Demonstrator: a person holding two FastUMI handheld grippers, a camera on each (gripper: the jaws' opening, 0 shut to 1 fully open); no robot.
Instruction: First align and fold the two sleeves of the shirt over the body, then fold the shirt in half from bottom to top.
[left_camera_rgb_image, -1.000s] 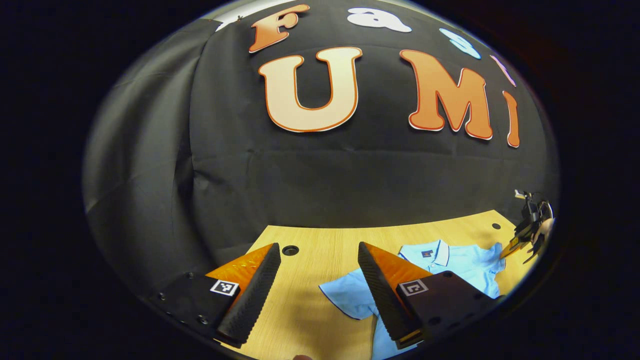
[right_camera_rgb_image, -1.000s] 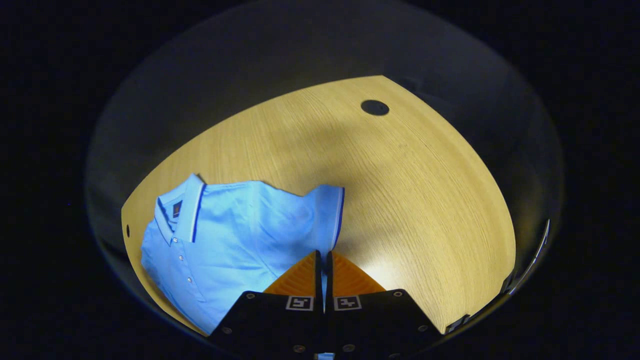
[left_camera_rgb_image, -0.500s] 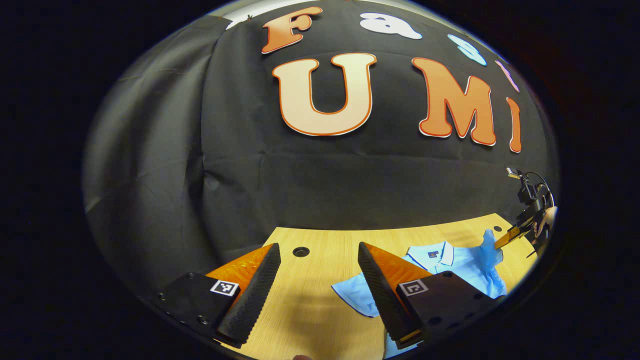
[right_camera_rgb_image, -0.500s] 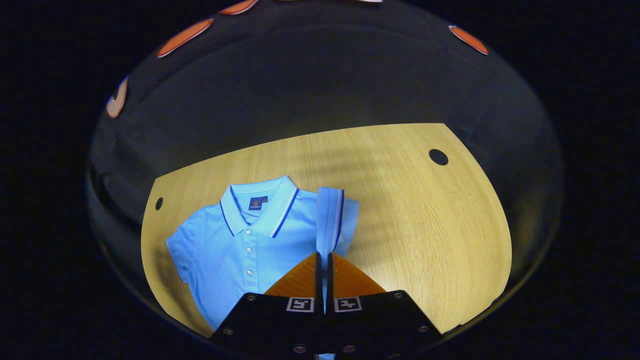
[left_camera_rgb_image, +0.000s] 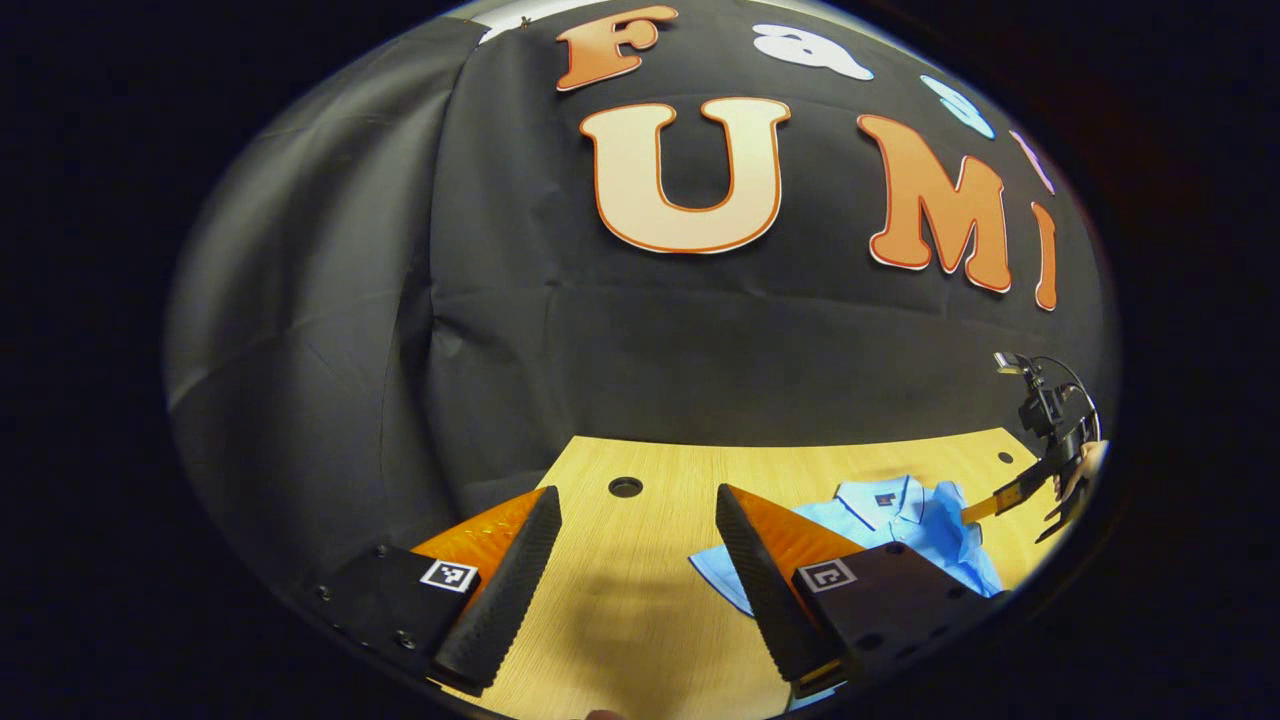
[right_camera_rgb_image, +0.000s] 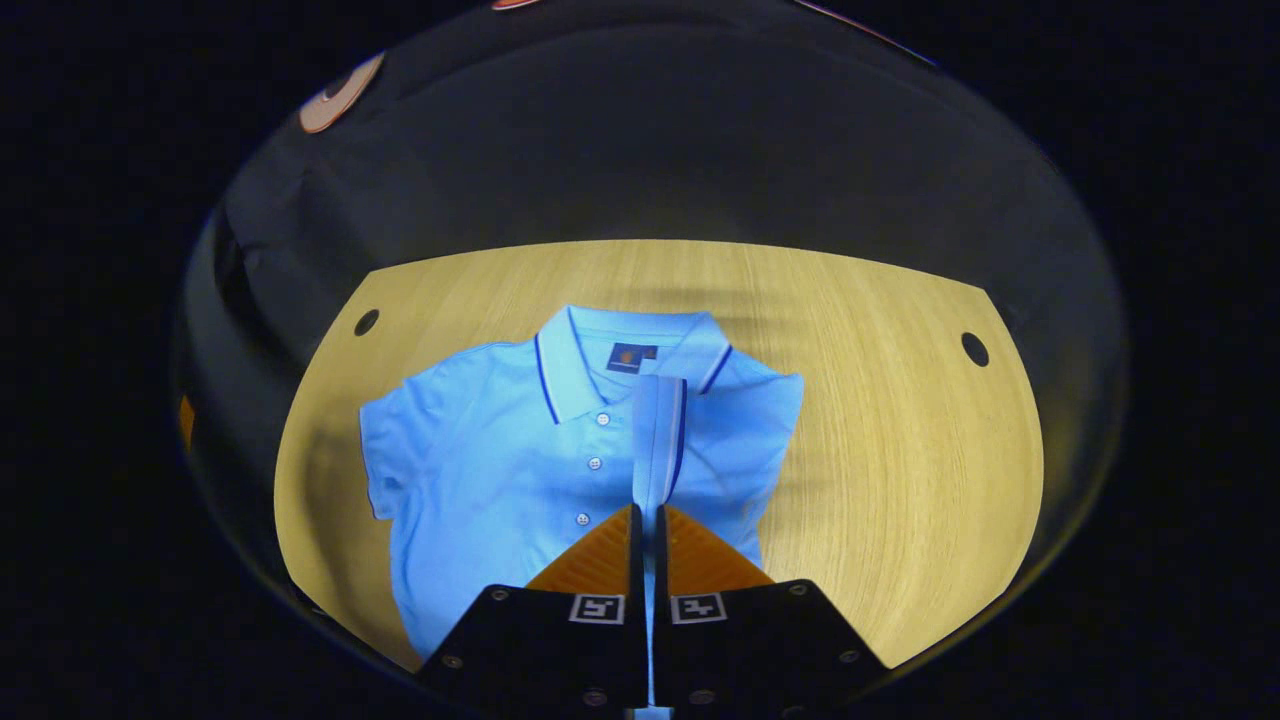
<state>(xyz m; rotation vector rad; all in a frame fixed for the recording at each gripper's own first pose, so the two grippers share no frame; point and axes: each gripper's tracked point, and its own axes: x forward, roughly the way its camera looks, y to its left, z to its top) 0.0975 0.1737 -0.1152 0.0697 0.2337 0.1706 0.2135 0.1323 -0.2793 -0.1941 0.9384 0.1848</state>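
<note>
Light blue polo shirt face up on the wooden table, collar toward the far edge, buttons down the placket. Right gripper pinched tight on the shirt's sleeve, both fingers pressing the cloth, sleeve pulled up off the table and drawn in over the chest, its dark-trimmed cuff edge-on just below the collar. Other sleeve flat, spread out at the left of the right gripper view. Round holes in the tabletop near both far corners.

Left gripper wide open, nothing between the fingers, hovering over bare table near one hole, shirt off to the right behind one finger. Farther off at the right edge of the left gripper view, the right gripper with a hand on it, tip at the lifted sleeve
</note>
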